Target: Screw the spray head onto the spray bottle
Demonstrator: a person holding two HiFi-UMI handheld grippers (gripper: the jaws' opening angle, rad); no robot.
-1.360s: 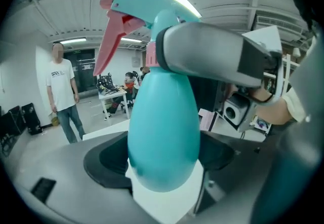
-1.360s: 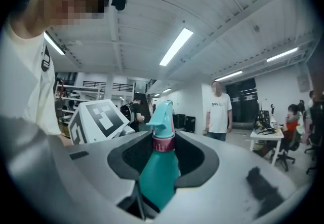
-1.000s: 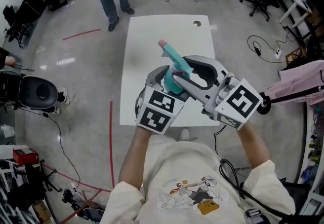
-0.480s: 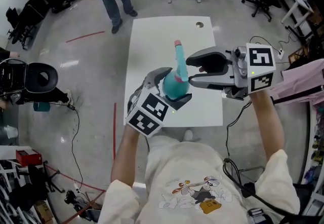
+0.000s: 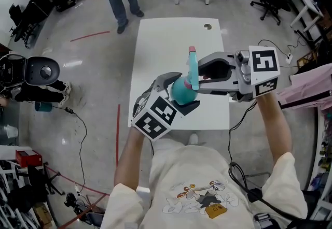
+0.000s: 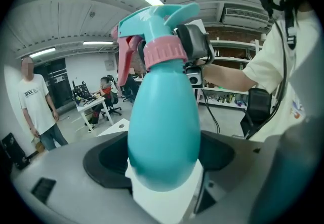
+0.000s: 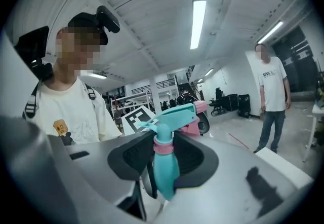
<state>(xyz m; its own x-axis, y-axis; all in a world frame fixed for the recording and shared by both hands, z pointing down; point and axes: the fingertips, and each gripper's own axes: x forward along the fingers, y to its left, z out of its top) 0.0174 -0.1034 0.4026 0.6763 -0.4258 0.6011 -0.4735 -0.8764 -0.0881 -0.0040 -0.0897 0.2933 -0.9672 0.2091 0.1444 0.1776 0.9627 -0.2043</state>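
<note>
Holding the spray bottle aloft over the near half of the white table, nozzle tilted away, between two hand-held grippers. Clamping the bottle's round belly in the left gripper, with jaws wide apart and pressed on both flanks. Pinching the spray head at its pink collar with the right gripper, after just drawing those jaws in to about half their spread. No gap to be seen beside the neck.

Expect a light, thin-walled plastic shell, smooth and egg-shaped. Apt to slip or twist in a loose hold, and to dent under a hard one. Best gripped across the widest part of the belly for steadying. Best turned by the collar alone, not by the trigger or nozzle, both likely to flex or snap. Seemingly seated on the neck already, with the remaining thread impossible to judge.
</note>
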